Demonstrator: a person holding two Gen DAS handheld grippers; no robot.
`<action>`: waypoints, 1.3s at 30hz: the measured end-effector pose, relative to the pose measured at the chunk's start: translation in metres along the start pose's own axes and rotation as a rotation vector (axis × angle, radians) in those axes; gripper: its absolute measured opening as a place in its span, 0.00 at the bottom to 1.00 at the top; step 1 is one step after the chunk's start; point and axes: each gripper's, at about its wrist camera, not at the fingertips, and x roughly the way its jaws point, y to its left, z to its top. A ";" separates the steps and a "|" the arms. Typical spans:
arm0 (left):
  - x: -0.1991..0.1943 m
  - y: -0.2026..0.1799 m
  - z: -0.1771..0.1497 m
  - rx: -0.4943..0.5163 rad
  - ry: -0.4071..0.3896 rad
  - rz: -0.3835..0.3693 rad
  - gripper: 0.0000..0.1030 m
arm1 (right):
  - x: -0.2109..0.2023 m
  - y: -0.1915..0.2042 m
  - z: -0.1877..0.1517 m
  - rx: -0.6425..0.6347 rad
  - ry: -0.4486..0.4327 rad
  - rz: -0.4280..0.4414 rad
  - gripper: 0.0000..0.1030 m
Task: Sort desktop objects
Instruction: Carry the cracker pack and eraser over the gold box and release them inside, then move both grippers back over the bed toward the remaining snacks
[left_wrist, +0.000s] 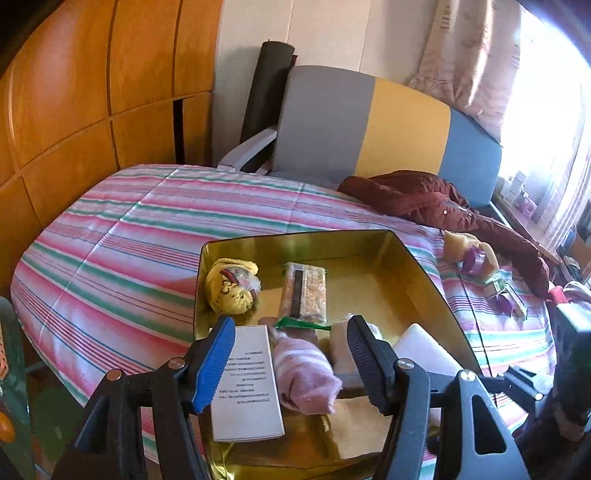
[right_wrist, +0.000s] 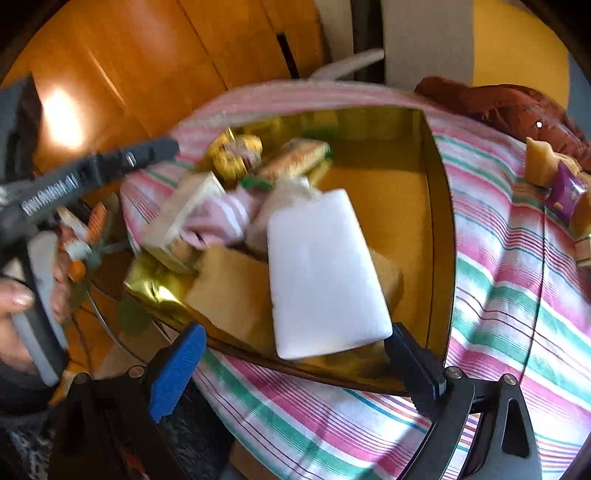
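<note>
One gold tin box (left_wrist: 413, 266), centre frame. Inside it: one yellow cloth bundle (left_wrist: 231, 286), one patterned flat packet (left_wrist: 304, 293), one green wrapper (left_wrist: 301, 324), one pink striped sock roll (left_wrist: 306, 369), one white leaflet box (left_wrist: 247, 380), one white block (right_wrist: 325, 273), one tan sponge (right_wrist: 232, 291). One striped cloth (left_wrist: 122, 236) underneath. One maroon jacket (left_wrist: 424, 195), upper right. Small packets at right edge: blurred, no count.

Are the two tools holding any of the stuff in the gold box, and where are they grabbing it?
Nothing is held. The left tool stands open above the pink sock, not pinching it. The right tool is open too, near the white block.
</note>
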 end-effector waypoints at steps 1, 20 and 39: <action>-0.001 -0.002 0.000 0.004 -0.003 -0.001 0.62 | -0.005 -0.003 0.000 0.018 -0.032 0.015 0.95; -0.003 -0.049 -0.009 0.111 0.019 -0.031 0.63 | -0.048 -0.031 -0.003 0.112 -0.198 -0.073 0.95; 0.002 -0.093 -0.009 0.212 0.027 -0.111 0.63 | -0.073 -0.074 -0.011 0.220 -0.224 -0.209 0.95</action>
